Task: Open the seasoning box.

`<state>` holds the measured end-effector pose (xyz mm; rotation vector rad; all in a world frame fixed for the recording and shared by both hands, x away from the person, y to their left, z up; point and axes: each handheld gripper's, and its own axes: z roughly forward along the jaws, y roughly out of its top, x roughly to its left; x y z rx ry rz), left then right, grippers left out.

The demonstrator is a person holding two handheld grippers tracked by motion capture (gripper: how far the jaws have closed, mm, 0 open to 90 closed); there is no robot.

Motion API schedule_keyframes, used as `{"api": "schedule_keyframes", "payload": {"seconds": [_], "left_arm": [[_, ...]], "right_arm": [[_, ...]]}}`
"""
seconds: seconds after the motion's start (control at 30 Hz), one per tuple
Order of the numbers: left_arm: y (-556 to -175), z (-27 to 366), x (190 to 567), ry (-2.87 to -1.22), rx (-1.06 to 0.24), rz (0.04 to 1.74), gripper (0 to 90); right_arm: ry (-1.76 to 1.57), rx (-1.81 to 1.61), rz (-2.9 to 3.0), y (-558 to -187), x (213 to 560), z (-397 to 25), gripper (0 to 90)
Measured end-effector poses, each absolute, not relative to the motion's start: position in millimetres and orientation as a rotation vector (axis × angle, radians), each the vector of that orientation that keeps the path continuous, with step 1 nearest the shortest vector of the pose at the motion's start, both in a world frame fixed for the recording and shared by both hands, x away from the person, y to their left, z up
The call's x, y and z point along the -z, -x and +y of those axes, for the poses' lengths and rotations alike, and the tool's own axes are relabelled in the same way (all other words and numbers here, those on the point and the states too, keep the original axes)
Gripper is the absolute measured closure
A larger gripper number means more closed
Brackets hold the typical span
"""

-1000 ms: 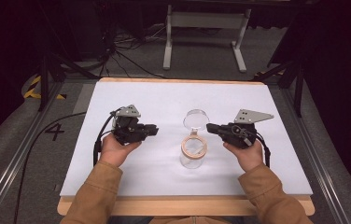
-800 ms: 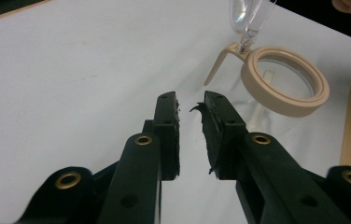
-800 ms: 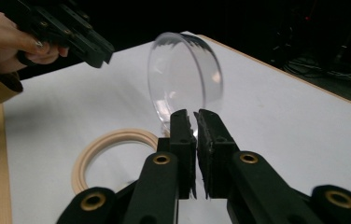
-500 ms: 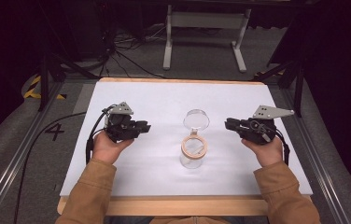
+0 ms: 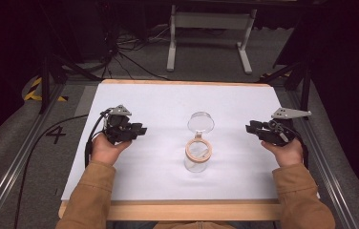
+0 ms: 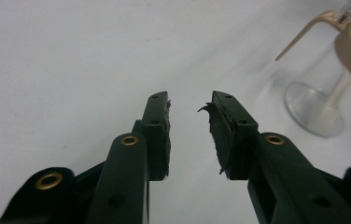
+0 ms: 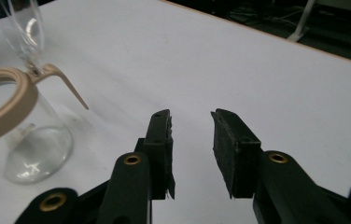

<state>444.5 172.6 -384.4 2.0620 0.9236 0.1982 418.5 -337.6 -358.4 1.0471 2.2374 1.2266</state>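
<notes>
White paper covers the bench (image 5: 134, 191), and a clear glass jar (image 5: 197, 160) with a tan rim stands at its middle, a stemmed glass (image 5: 201, 122) just behind the jar. Left of the jar, well apart, the left tool (image 5: 138, 130) hovers with jaws narrowly parted, holding nothing. Right of the jar, the right tool (image 5: 250, 128) is likewise parted and empty. No grasp looks begun; the next move probably calls for reaching toward the jar.
</notes>
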Motion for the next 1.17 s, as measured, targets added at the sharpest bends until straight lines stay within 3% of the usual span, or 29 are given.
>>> {"api": "schedule_keyframes", "payload": {"seconds": [0.23,0.73,1.17], "left_arm": [[-452,176,399,-2.082,-0.198,0.959,63.6],[-457,173,421,-2.126,-0.188,0.95,59.1],[-457,170,427,-2.129,-0.213,0.899,52.8]], "right_arm": [[-1.136,-1.176,2.244,-430,378,-349,58.4],[-1.185,-1.123,2.308,-446,424,-361,54.2],[-1.181,-1.112,2.341,-449,431,-354,51.7]]}}
